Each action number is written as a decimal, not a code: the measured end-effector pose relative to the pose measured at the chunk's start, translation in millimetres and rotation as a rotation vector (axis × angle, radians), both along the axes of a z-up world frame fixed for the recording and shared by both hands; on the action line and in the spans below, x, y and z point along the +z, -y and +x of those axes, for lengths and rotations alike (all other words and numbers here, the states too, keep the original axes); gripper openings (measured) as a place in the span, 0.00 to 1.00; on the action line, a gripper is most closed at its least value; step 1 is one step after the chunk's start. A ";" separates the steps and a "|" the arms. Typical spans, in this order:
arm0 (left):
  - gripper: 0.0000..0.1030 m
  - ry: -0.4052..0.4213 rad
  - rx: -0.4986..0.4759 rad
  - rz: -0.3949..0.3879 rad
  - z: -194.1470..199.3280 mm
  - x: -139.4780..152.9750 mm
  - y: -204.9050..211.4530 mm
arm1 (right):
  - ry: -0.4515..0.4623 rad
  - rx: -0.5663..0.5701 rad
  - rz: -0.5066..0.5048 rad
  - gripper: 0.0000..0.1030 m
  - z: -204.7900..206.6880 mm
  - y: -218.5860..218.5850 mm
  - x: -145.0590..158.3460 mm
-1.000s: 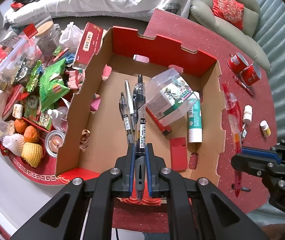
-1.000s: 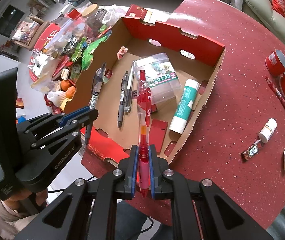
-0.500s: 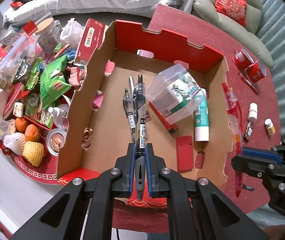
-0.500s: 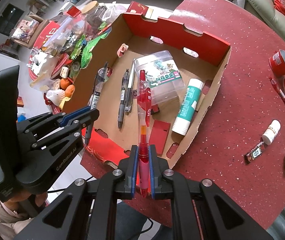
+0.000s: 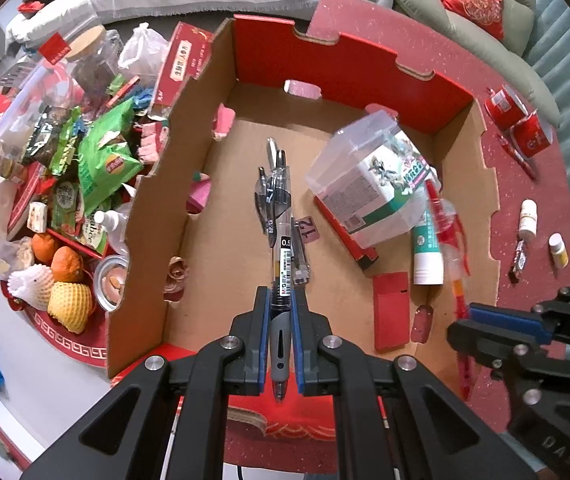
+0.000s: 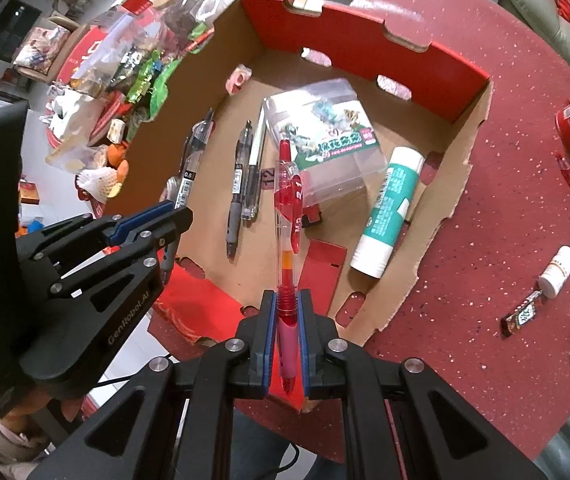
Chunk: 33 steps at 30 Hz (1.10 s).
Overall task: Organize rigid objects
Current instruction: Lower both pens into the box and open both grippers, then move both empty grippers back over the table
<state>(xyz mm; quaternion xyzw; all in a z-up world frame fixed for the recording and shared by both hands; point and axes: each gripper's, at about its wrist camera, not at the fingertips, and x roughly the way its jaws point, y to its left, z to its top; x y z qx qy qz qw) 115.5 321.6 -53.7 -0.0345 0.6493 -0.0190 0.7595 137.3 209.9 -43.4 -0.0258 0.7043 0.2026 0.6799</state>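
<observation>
My left gripper (image 5: pixel 279 344) is clamped on a black pen (image 5: pixel 279 240), held above the cardboard box (image 5: pixel 173 184) near the pens lying inside. My right gripper (image 6: pixel 287 340) pinches a red pen (image 6: pixel 287 216) over the box's near edge. I judge this the drop-off step: lower each pen to the box floor, then release.

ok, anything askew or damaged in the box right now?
Yes: the clear plastic case sits tilted, propped on a red item, not flat on the cardboard box floor. The box's near-right wall edge looks torn and ragged.
</observation>
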 end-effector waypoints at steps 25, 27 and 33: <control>0.80 0.062 0.006 -0.053 -0.2 29.9 18.0 | 0.125 -0.201 -0.025 0.84 -5.2 82.1 31.8; 0.80 0.065 -0.032 -0.059 -3.4 34.6 34.2 | 0.089 -0.289 -0.037 0.84 -20.5 117.1 21.1; 0.80 0.079 -0.181 -0.093 -14.2 47.6 95.2 | -0.079 -0.595 -0.098 0.84 -81.1 225.8 -20.3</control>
